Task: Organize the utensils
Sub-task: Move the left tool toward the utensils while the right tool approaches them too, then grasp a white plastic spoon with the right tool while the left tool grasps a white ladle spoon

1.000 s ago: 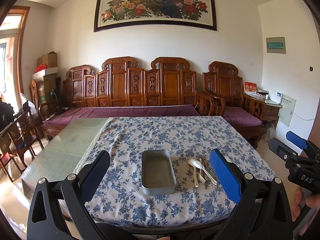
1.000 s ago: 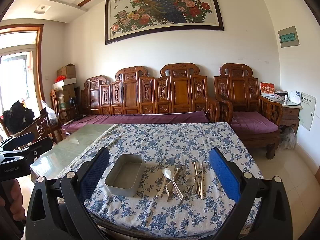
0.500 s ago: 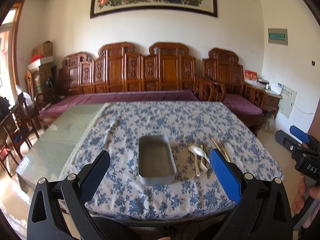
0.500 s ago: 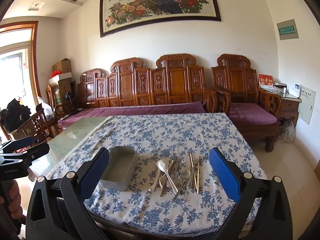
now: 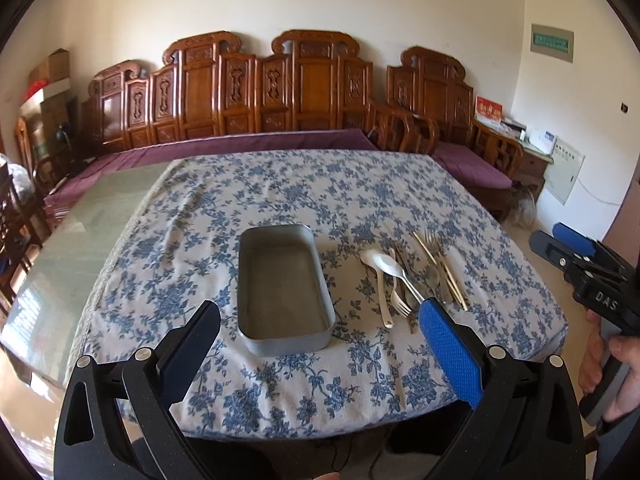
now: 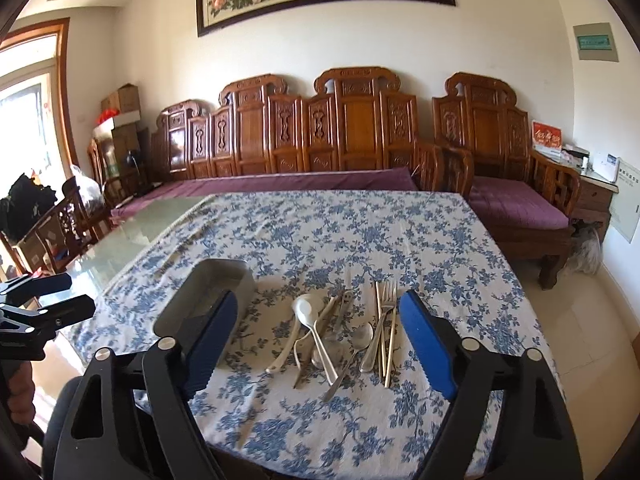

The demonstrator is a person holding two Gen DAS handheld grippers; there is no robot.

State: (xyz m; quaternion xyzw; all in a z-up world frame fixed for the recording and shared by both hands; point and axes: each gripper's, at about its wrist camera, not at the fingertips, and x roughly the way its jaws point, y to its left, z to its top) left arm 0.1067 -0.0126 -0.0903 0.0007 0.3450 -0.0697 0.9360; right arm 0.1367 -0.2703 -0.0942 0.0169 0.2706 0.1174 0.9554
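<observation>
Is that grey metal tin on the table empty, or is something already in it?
Empty: the tin shows only its bare floor; the cutlery lies beside it.

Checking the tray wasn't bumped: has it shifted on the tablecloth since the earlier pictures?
No. The tray sits on the same flower pattern, same gap to the white spoon; only the cameras came closer.

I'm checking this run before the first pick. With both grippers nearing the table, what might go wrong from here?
1. The utensils lie crossed in a heap, so the right gripper, whose open jaws have just been closing with nothing between them, may lift several at once or drag neighbours.
2. The chopsticks are thin and flat on the soft tablecloth; the pads may bunch the cloth instead.
3. The metal tray is light-looking; a dropped spoon might bounce out.
</observation>
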